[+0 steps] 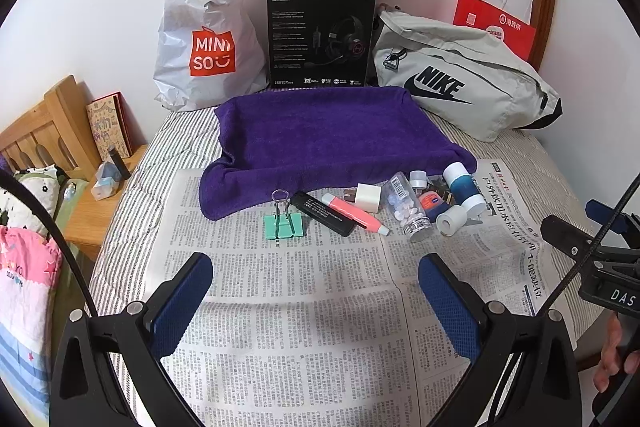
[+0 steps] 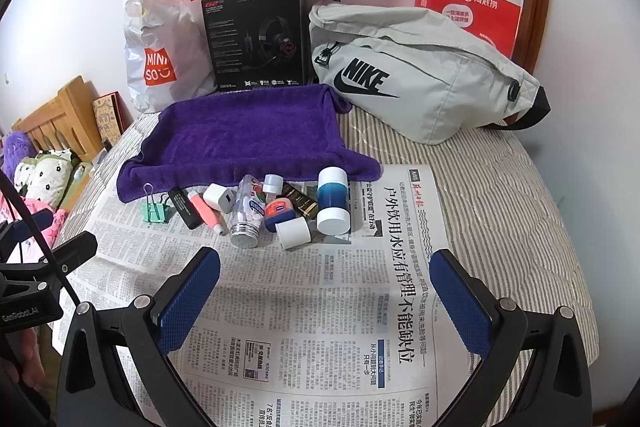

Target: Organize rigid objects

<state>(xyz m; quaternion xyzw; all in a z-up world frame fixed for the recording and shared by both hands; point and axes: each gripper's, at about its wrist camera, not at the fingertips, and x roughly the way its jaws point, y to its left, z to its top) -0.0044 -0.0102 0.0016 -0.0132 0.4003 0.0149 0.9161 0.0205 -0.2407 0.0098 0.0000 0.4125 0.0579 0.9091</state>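
Both grippers, left [image 1: 316, 301] and right [image 2: 326, 297], gape empty over newspaper [image 2: 320, 327] on striped bedding; small items [image 2: 256, 207] cluster beside the purple towel [image 2: 248, 135].

Both wrist cams low, fwd; share newspaper [image 1: 280, 307].

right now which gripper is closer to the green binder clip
Left. The left gripper hovers open almost straight in front of the green binder clip. The right gripper, also open, sits further right, facing the blue bottle.
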